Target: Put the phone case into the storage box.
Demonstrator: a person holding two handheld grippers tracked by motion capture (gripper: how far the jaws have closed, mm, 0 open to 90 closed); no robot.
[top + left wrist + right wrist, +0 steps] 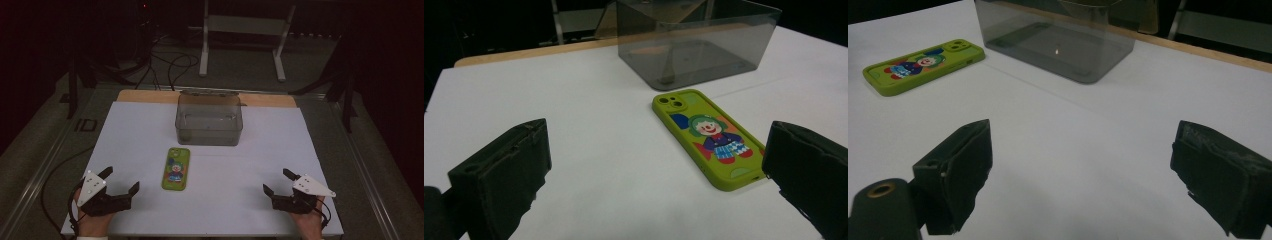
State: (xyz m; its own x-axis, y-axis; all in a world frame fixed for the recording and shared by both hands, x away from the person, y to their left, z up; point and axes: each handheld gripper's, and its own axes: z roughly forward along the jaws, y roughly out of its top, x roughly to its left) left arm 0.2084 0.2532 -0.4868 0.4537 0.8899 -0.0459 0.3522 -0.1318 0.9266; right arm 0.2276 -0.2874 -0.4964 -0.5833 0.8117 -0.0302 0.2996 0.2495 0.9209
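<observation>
Green rubbery phone case with a cartoon clown print lying flat, printed side up, on the white table sheet, a little left of centre, long axis running toward the far edge, camera cut-out at the far end. Just behind it, apart from it, a smoky translucent rectangular plastic bin, upright, open at the top, standing near the far edge of the sheet. Strip of bare wooden tabletop visible beyond the sheet, with a white metal frame and black cables on the floor farther back.

Left gripper held low at the near left corner of the sheet, grey three-cornered plate on top, jaws spread wide, nothing between them. In the left gripper view: both black jaws far apart, bare sheet between, case ahead and toward the right jaw, not touched; bin behind it.

Right gripper held low at the near right, well apart from the case, jaws likewise spread wide with nothing between. In the right gripper view: case far off at upper left, bin ahead, bare sheet between the pads.

Neither gripper in contact with case or bin.
</observation>
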